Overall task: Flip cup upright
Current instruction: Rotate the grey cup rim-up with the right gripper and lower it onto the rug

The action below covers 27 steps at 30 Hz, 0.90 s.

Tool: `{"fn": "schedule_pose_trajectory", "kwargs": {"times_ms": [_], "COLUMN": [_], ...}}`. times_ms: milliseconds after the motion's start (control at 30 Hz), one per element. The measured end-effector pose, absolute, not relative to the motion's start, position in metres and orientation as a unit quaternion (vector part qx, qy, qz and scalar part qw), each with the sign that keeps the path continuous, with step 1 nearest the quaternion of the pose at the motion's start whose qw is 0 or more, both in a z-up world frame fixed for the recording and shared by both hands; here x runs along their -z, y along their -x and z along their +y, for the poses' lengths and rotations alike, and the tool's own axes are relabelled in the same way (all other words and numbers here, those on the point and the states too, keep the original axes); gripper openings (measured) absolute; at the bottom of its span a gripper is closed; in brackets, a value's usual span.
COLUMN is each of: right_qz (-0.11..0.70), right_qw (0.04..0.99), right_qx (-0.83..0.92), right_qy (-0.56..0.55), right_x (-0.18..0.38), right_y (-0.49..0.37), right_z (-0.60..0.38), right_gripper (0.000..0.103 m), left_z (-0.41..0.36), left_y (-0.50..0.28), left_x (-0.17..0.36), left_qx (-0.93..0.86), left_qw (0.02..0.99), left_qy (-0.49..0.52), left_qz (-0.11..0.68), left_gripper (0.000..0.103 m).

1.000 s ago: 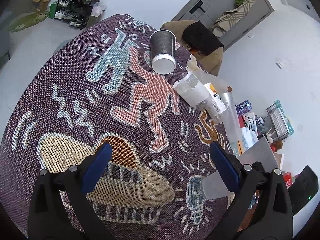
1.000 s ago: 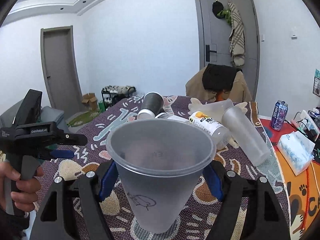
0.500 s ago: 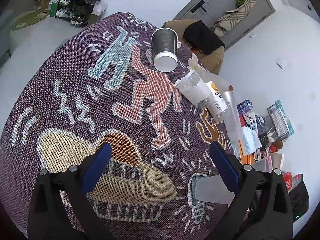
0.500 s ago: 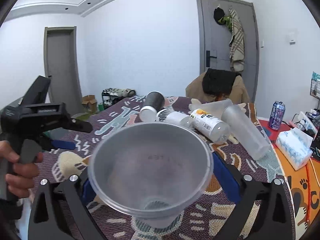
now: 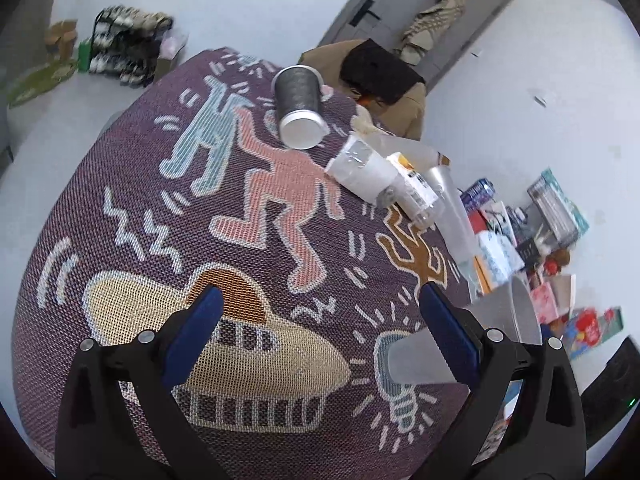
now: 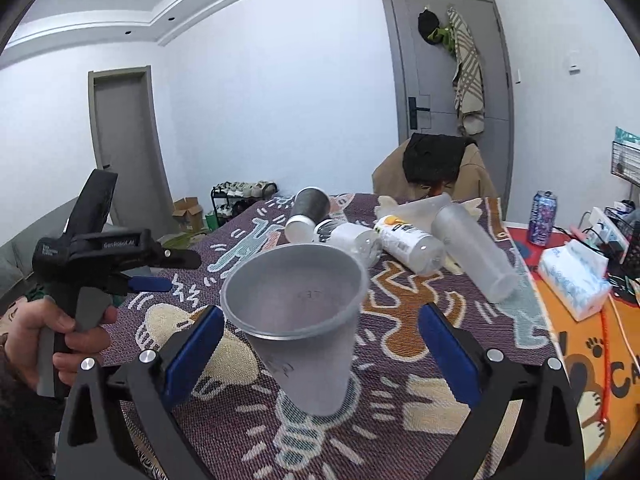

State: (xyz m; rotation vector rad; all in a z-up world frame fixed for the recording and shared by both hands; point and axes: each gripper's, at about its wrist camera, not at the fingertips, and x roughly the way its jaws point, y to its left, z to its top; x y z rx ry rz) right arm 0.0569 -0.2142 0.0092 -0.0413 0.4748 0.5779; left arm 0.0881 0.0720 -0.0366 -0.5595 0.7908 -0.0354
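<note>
Fingers: your right gripper (image 6: 320, 344) has let go; both pads now stand clear of the frosted cup (image 6: 298, 320).
Cup: mouth-up on the patterned cloth (image 6: 248, 424), leaning slightly.
Left gripper (image 5: 320, 334): spread wide, empty.
Meaning: flip looks done.

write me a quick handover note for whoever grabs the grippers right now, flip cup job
Right gripper: open, jaws spread either side of the frosted cup, not touching it.
Left gripper: open, holds nothing, above the patterned cloth.
Frosted cup: mouth up, base on the cloth's lightbulb motif, looks slightly tilted.
Done: that cup is flipped and released.
Left: check it stands steady; the dark cup and clear tumbler lie on their sides.
</note>
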Motion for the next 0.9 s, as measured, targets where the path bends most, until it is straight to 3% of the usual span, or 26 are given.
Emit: {"fn": "schedule_pose_trajectory", "kwargs": {"times_ms": [600, 900], "right_qz": [0.262, 0.28], "right_qw": [0.931, 0.927], "right_qx": [-0.255, -0.251], "right_qy": [0.001, 0.005], "right_x": [-0.003, 0.013], "right_y": [-0.02, -0.01], "right_z": [-0.254, -0.252], "right_gripper": [0.095, 0.095], "left_z": [0.008, -0.007], "left_y": [-0.023, 0.006], "left_x": [-0.002, -0.005], "left_qx": [0.038, 0.027], "left_qw": [0.954, 0.966], "left_qy": [0.086, 0.043], "left_qz": [0.285, 0.253], "left_gripper": [0.097, 0.097]}}
